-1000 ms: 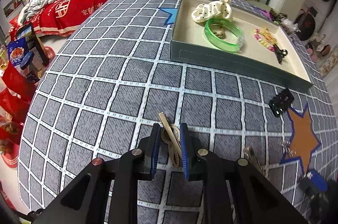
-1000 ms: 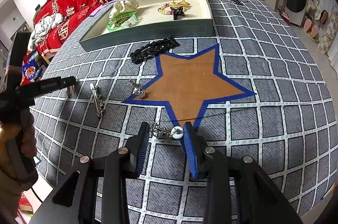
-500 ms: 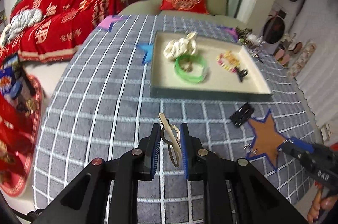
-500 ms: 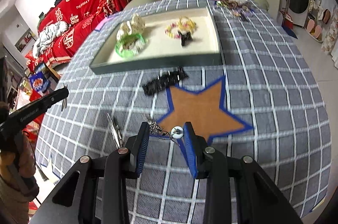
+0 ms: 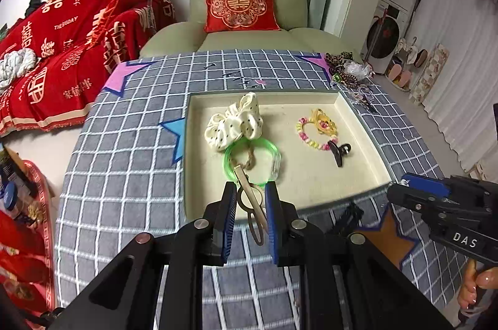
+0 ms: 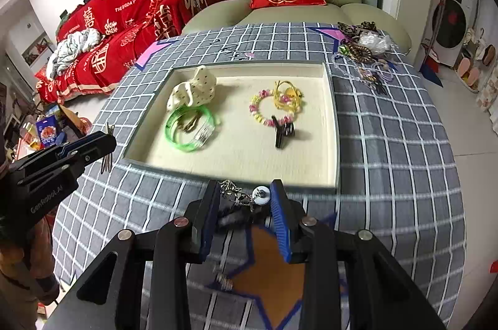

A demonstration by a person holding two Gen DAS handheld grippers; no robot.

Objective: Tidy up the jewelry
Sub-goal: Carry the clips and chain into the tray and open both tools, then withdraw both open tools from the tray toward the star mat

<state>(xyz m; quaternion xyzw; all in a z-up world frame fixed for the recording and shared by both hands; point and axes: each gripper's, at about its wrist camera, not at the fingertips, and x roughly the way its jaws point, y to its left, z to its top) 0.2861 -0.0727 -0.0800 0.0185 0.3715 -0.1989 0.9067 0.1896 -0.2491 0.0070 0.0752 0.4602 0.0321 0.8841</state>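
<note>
My left gripper (image 5: pixel 249 202) is shut on a gold hair clip (image 5: pixel 249 199) and holds it above the near edge of the cream-lined tray (image 5: pixel 311 190). My right gripper (image 6: pixel 244 199) is shut on a silver brooch (image 6: pixel 246 196) with a white bead, held just before the tray's near rim (image 6: pixel 236 177). In the tray lie a cream scrunchie (image 5: pixel 233 121), a green bangle (image 5: pixel 252 159), a bead bracelet (image 5: pixel 314 131) and a black claw clip (image 5: pixel 339 151). The left gripper with its clip also shows in the right wrist view (image 6: pixel 105 143).
The table has a grey checked cloth with an orange star patch (image 6: pixel 274 274). A black hair clip (image 5: pixel 348 218) lies by the tray. A pile of jewelry (image 6: pixel 364 50) sits at the far right corner. A green armchair (image 5: pixel 249 3) stands behind.
Both grippers have lifted off the cloth with their pieces and moved forward toward the tray. The tray now sits closer in both views.
</note>
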